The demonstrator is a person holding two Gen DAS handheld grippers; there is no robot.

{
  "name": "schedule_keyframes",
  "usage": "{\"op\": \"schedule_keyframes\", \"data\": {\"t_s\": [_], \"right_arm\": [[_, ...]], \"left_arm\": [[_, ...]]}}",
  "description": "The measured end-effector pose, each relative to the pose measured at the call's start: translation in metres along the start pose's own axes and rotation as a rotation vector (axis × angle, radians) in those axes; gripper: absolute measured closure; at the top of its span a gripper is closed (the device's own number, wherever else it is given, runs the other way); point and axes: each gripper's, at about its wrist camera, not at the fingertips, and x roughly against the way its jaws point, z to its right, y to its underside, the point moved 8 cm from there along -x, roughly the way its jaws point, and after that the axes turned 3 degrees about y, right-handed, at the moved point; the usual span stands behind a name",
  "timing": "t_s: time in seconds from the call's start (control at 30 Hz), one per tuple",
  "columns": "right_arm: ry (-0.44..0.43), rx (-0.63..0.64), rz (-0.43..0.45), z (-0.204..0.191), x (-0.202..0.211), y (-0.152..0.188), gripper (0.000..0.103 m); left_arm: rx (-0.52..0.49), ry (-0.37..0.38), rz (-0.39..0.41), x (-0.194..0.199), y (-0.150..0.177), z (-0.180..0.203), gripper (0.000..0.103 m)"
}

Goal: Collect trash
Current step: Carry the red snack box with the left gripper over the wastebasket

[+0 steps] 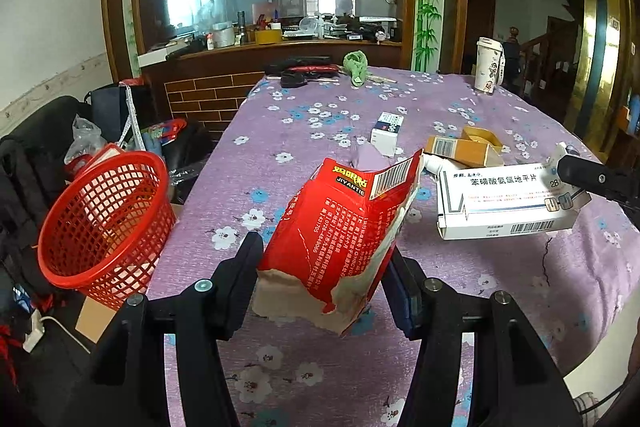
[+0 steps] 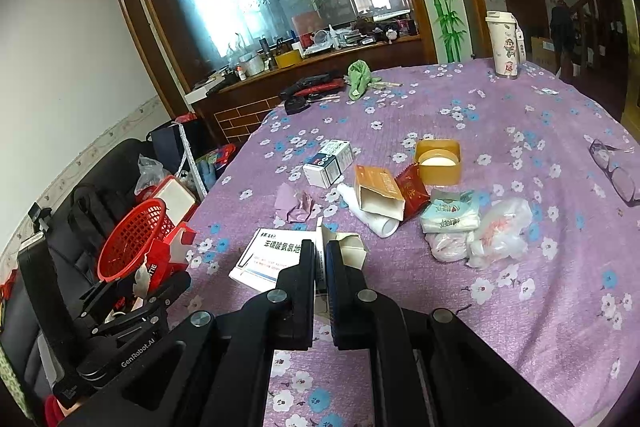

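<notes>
Purple-clothed surface (image 1: 304,115) lies beneath both tongs: left tongs (image 1: 320,263) clasp a torn red carton (image 1: 336,227), light and crushable, right of the red basket (image 1: 104,223), while right tongs (image 2: 319,259) pinch a white medicine box (image 2: 272,259) by its thin flap.

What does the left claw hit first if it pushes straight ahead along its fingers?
Probably bare purple tablecloth past the torn red box it grips; the small white box lies further along. Depth unclear.
</notes>
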Motion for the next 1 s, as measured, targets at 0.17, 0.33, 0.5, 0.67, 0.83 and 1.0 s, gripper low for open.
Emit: {"op": "schedule_keyframes", "data": {"t_s": [0.17, 0.33, 0.5, 0.67, 0.83, 1.0], "right_arm": [[0.002, 0.007, 0.004, -0.004, 0.003, -0.003, 0.097], [0.003, 0.016, 0.018, -0.010, 0.008, -0.009, 0.097], [0.003, 0.040, 0.031, -0.023, 0.015, -0.012, 0.097], [-0.003, 0.064, 0.031, -0.036, 0.014, -0.015, 0.097], [-0.012, 0.084, 0.029, -0.048, 0.012, -0.016, 0.097], [-0.036, 0.106, 0.006, -0.066, 0.002, -0.019, 0.097]], "left_arm": [[-0.008, -0.007, 0.015, 0.006, -0.002, -0.001, 0.047], [-0.006, -0.013, 0.038, 0.015, -0.007, -0.005, 0.047], [0.001, -0.019, 0.051, 0.024, -0.008, -0.011, 0.046], [0.014, -0.026, 0.057, 0.028, -0.010, -0.021, 0.046], [0.036, -0.040, 0.064, 0.030, -0.013, -0.036, 0.046], [0.063, -0.065, 0.073, 0.034, -0.016, -0.055, 0.046]]}}
